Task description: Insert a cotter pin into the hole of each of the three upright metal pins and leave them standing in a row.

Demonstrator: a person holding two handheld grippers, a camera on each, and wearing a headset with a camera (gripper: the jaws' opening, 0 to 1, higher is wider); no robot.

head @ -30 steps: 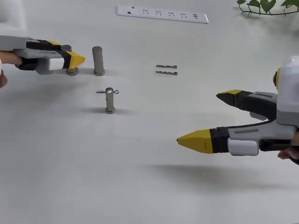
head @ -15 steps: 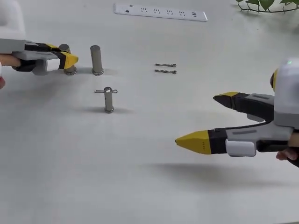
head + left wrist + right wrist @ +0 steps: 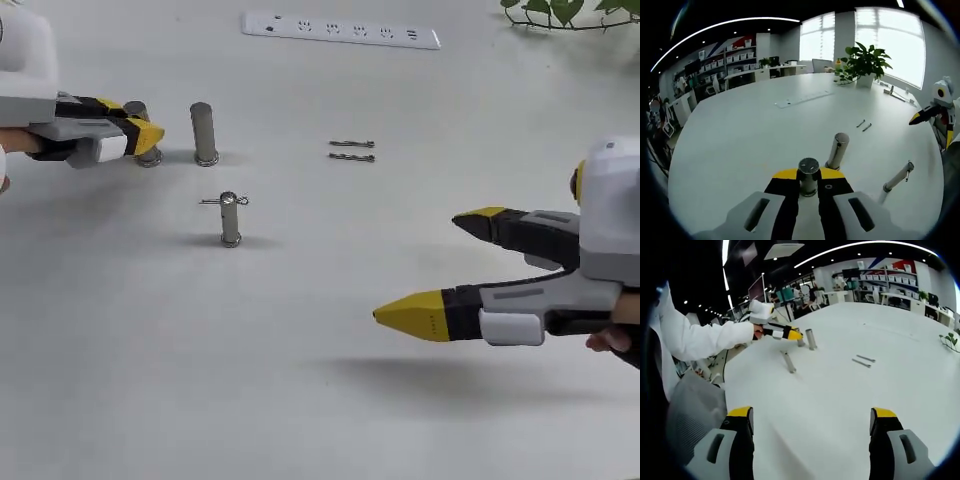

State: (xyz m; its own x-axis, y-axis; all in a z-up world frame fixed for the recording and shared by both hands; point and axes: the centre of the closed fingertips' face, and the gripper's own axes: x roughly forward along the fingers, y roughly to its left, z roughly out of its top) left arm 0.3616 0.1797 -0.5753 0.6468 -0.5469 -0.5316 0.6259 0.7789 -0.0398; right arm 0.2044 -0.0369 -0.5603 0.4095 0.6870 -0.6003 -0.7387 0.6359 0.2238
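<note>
The left gripper [image 3: 809, 182] is clamped on the far-left metal pin [image 3: 809, 169], which is upright at the table [image 3: 300, 390]. The right gripper [image 3: 416, 268] hovers well apart from the pins, jaws spread wide and holding nothing. Just beside the held pin stands a second metal pin [image 3: 203, 133], bare. Nearer the person, a third metal pin [image 3: 231, 225] stands upright with an inserted cotter pin [image 3: 212, 201] through its head. Two loose cotter pins [image 3: 352, 144] lie side by side further right.

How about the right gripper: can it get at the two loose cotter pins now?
Probably yes: the right gripper is open and empty, and only bare table lies between it and the cotter pins.
</note>
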